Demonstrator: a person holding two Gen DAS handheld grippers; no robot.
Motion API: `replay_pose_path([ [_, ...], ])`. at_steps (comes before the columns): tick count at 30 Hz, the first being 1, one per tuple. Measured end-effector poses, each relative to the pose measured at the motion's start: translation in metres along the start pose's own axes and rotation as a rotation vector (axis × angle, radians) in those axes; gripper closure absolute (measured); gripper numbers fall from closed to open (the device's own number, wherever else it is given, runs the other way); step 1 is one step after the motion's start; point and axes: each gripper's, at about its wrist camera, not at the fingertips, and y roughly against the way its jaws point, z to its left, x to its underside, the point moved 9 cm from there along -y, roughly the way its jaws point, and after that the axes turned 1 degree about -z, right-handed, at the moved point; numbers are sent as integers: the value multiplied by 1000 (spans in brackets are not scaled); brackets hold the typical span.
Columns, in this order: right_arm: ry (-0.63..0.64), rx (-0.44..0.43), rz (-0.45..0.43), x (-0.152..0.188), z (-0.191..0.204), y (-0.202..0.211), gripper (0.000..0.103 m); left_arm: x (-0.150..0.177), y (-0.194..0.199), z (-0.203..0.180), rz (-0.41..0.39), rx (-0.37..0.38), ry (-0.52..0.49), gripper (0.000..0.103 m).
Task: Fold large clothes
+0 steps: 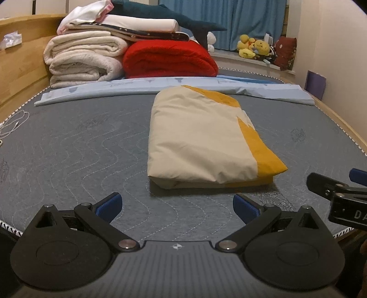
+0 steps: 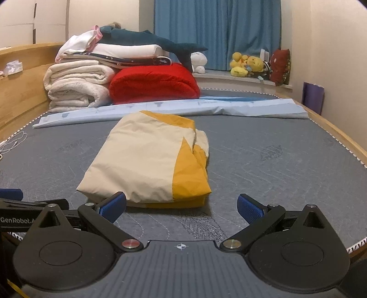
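A cream and mustard-yellow garment (image 1: 201,139) lies folded into a thick rectangle on the grey quilted mattress (image 1: 80,149); it also shows in the right wrist view (image 2: 146,162). My left gripper (image 1: 176,208) is open and empty, just short of the bundle's near edge. My right gripper (image 2: 181,207) is open and empty, its left finger (image 2: 113,205) close to the bundle's near edge. The right gripper's body shows at the right edge of the left wrist view (image 1: 339,194).
A folded light-blue sheet (image 1: 160,86) lies across the mattress behind the garment. Stacked white quilts (image 1: 84,59), a red blanket (image 1: 169,59) and a dark plush shark (image 1: 165,16) sit at the back left. A wooden bed frame (image 1: 20,66), white cable (image 1: 13,123), plush toys (image 1: 252,47), blue curtains.
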Motion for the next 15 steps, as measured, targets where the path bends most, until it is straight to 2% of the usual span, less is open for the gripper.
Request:
replay_pose_path([
  [15, 12, -6, 30, 5, 8, -18, 1, 4, -18, -3, 39, 13, 26, 0],
])
